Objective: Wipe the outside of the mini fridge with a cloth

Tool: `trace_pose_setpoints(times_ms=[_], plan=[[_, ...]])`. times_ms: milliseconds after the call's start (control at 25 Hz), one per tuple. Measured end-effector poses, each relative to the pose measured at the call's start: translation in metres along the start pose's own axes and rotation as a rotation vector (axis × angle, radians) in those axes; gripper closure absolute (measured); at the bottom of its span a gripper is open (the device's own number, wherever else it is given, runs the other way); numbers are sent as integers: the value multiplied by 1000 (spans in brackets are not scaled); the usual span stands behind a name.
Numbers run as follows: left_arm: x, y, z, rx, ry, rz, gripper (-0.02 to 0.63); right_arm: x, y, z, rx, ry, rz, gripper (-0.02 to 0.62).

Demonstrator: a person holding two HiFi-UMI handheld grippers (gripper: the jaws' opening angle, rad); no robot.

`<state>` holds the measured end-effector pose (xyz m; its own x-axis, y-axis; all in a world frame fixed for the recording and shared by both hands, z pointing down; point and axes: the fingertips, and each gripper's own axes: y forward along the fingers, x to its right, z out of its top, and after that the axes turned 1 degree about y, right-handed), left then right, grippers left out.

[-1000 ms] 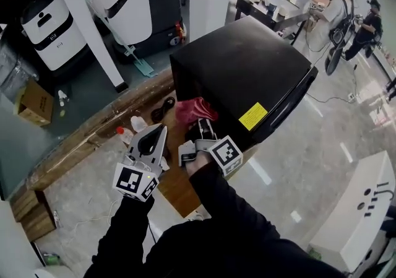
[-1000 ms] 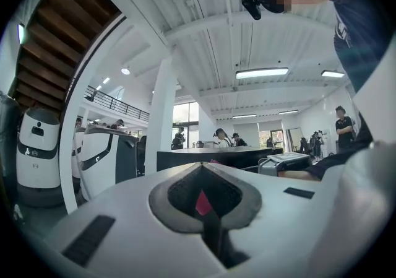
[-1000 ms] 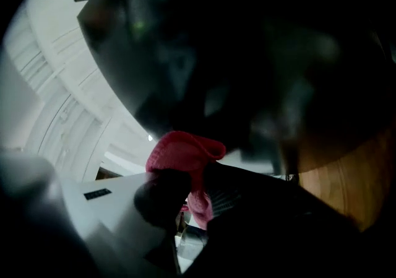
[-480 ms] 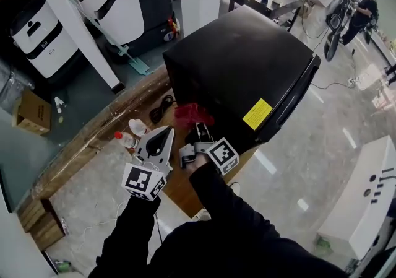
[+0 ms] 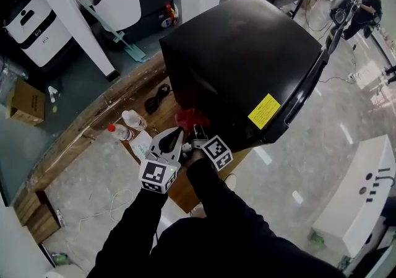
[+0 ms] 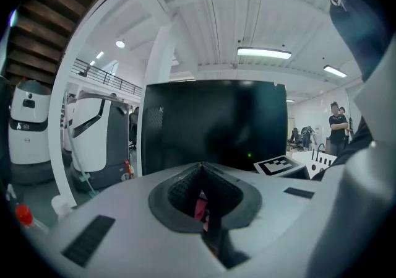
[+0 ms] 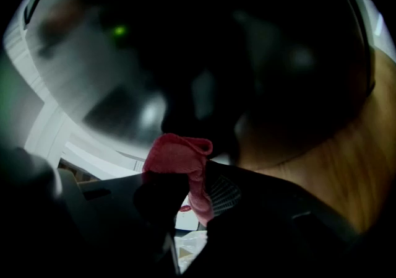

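While held at the near left side of the black mini fridge (image 5: 241,54), red cloth (image 5: 189,116) pinched in right gripper (image 5: 197,131), left gripper (image 5: 175,139) just beside it, jaws together, empty

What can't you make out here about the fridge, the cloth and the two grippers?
Left gripper view: pink sliver between the jaws of the left gripper; gripped or merely behind, unclear.
Right gripper view: fridge is a dark blur, so where the cloth touches it is lost.
Head view: yellow label print too small.
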<state>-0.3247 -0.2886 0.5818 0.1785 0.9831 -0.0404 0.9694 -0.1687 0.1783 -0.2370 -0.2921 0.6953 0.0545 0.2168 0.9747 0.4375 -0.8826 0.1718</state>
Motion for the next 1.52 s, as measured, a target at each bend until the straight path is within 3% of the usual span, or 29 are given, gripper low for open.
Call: trace_pose_setpoints(times_ms=[240,400,600,680,840,1160,1360,1520], plan=[[6,2,-34,-61,-36,1,601,75,8,-8,-28,9,-108,522],[8,-5,-42,-75,-31,-5,601,126,8,-14,-38,5,-224,523],[7,-8,-45,-87,-28,1,601,144,8,-19,-88,-12,-292,528],[2,-11,-46,-84,-35,14,601,124,6,-28,-125,-20,-267,527],[-19,-26,-29,-47,-62,53,601,43,7,-47,-173,-40,-104,526],[-30,-56,77,128,-17,75,601,-118,-30,-32,-180,-116,169,526],[-21,-65,121,209,-22,59,601,-178,-69,-11,-156,-150,256,526],[-3,-57,130,212,1,40,601,-198,-91,21,-116,-156,280,526]])
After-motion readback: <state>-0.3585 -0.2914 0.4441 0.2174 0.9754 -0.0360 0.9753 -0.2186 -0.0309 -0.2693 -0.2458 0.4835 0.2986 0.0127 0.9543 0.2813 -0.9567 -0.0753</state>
